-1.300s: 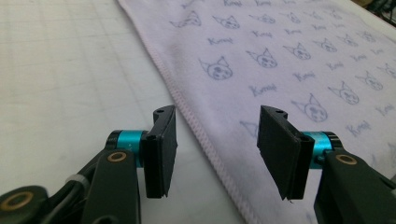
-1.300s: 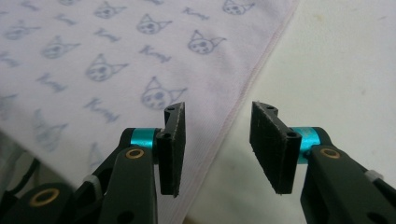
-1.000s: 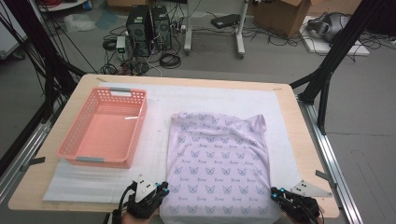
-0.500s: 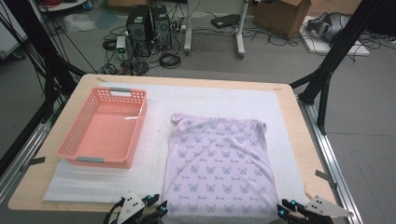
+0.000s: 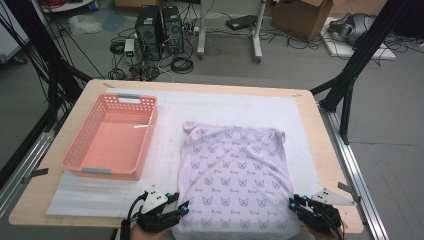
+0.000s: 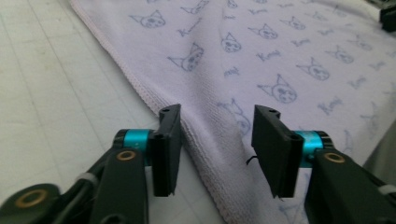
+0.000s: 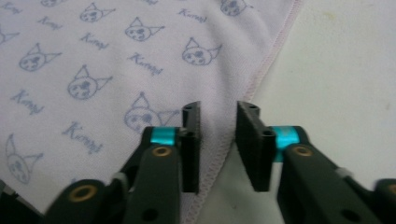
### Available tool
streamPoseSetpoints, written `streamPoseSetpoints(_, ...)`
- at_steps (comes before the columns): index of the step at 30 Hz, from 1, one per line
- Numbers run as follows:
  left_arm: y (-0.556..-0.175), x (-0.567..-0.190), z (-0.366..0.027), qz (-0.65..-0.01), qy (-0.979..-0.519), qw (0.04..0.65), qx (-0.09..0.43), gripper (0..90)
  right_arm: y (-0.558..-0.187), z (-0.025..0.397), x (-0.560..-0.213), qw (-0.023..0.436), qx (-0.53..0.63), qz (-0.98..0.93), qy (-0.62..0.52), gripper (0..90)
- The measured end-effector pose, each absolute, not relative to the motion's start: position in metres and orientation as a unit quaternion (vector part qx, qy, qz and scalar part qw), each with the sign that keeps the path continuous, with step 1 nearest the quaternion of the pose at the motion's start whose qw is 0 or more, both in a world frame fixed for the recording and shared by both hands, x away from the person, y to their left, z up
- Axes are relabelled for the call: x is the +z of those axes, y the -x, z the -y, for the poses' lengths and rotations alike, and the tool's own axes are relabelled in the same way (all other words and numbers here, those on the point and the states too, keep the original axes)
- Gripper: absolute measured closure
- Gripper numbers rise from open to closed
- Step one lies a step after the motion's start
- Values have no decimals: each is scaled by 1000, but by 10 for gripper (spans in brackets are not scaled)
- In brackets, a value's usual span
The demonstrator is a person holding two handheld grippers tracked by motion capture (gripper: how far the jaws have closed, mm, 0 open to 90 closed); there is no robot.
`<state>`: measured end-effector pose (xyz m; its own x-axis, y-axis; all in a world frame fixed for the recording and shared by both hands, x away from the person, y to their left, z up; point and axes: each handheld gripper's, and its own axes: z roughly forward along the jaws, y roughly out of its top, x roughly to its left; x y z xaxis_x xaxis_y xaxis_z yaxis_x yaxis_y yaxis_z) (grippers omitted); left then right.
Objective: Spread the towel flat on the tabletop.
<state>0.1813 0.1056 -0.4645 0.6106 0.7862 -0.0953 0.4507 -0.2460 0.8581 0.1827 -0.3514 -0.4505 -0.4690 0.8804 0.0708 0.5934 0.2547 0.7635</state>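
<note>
L gripper [image 6: 217, 140]: parted, straddling towel [image 5: 235, 175] hem; push deeper, then pinch.
R gripper [image 7: 218, 140]: released astride edge; clamp level w/ L.

Each hand-held gripper, the left hand-held gripper [image 6: 217, 140] and the right hand-held gripper [image 7: 218, 144], has two flat black jaws on black linkage arms, a turquoise collar behind each jaw and brass-coloured pivot rings lower down (a white-grey three-cornered plate tops each).
</note>
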Motion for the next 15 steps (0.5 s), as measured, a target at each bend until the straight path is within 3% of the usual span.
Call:
streamPoseSetpoints(3, -183, -463, -109, -420, -763, 463, 167, 843, -183, 352, -450, 181, 379, -776, -471, 864)
streamPoseSetpoints(15, -153, -458, -120, -401, -773, 473, 134, 851, -155, 364, -442, 161, 387, -788, -452, 874)
